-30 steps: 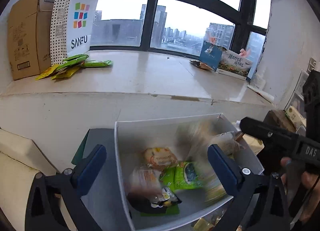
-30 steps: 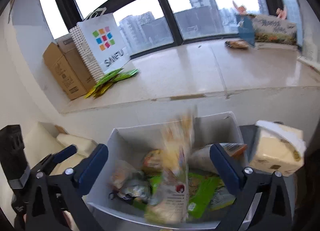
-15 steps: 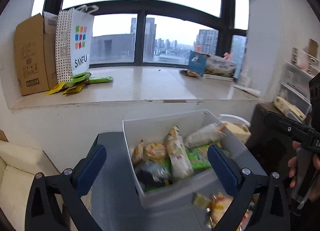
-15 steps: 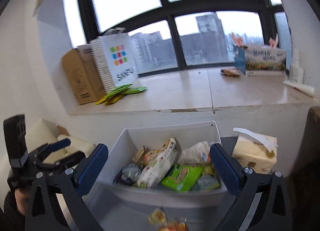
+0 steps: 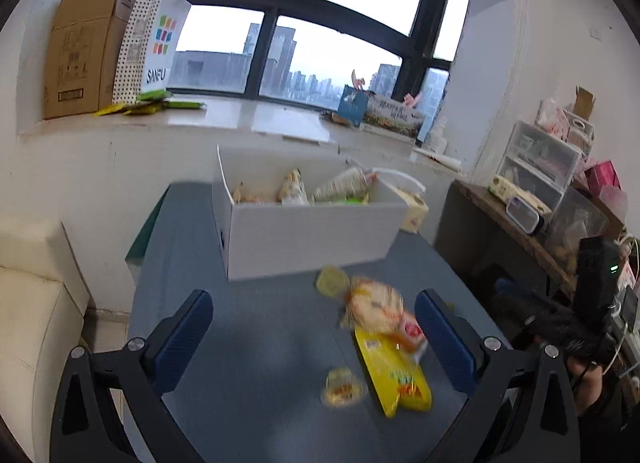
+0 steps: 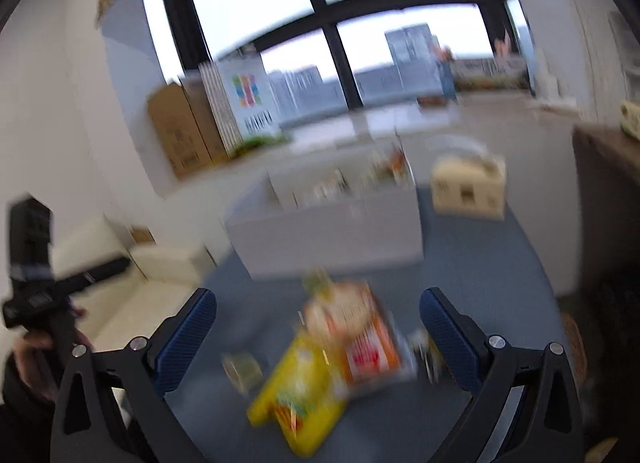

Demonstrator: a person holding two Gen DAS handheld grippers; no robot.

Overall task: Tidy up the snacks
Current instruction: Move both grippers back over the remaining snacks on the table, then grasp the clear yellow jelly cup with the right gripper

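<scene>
A white box (image 5: 312, 235) full of snack packets stands at the far side of the blue-grey table (image 5: 248, 343); it also shows blurred in the right wrist view (image 6: 332, 235). Loose snacks lie in front of it: a yellow bag (image 5: 394, 371), a striped bread packet (image 5: 374, 309), a small round packet (image 5: 342, 385) and a round yellow snack (image 5: 332, 283). In the right wrist view the yellow bag (image 6: 300, 395) and an orange-red packet (image 6: 360, 339) lie between the fingers. My left gripper (image 5: 316, 339) is open and empty above the table. My right gripper (image 6: 318, 339) is open and empty.
A tissue box (image 6: 468, 187) stands right of the white box. A windowsill behind holds a cardboard box (image 5: 80, 51), a SANFU bag (image 5: 154, 47) and green packets (image 5: 160, 103). A cream sofa (image 5: 28, 291) is at left, a cluttered shelf (image 5: 536, 191) at right.
Both grippers have pulled back and away from the white box, which now sits farther off. The loose snacks on the table have come into view. The right view is motion-blurred.
</scene>
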